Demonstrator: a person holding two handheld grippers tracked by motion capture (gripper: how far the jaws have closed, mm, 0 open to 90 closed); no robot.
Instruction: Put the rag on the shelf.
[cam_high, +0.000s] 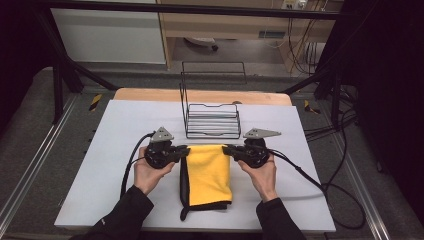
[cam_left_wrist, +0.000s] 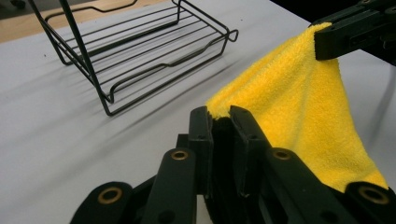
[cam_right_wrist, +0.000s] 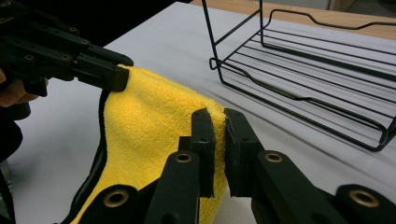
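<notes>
At frame centre, left claw (cam_high: 184, 150) and right claw (cam_high: 227, 149) each pinch 1 yellow cloth (cam_high: 210, 175) corner; lift evenly, keeping the edge taut.

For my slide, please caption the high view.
Two grippers lift a yellow cloth before a wire rack.

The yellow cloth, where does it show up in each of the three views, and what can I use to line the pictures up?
High view: the yellow cloth sits at centre, between the two hands, just below the wire rack.
Left gripper view: right half, running from the near jaws up to the far claw.
Right gripper view: left of centre, stretched between the near jaws and the far claw at upper left.
Shared landmark: the wire rack on the white table.
</notes>
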